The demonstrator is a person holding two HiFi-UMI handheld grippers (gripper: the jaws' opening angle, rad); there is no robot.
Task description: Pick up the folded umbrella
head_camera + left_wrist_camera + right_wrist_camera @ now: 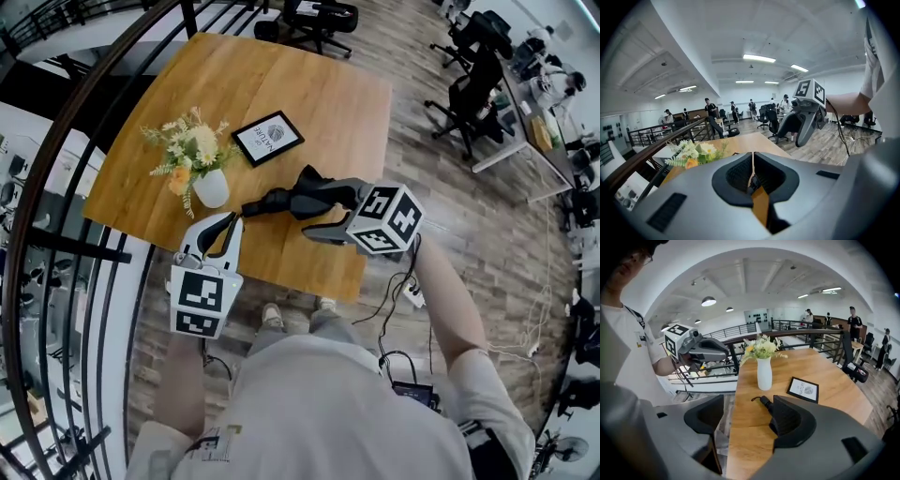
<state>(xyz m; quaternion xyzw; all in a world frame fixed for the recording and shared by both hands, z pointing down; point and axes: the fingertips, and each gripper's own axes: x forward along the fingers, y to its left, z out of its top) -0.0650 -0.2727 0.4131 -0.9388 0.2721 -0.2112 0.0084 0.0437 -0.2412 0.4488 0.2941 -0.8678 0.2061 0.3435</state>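
Item: folded umbrella (284,201), black, compact, lying flat on the wooden desk (309,103) at centre frame of the head view, lower right of the flower vase (211,187); cord end toward the vase. Handling, as judged: light; stiff along the inner shaft but soft and slick in the bunched fabric; best taken across the firm middle, not the loose folds or cord. Grippers: right gripper (747,416) spread wide at the umbrella's right end, the bundle seemingly tucked against its right jaw, much hidden; left gripper (753,161) pressed together on nothing, lower left, near the cord end.
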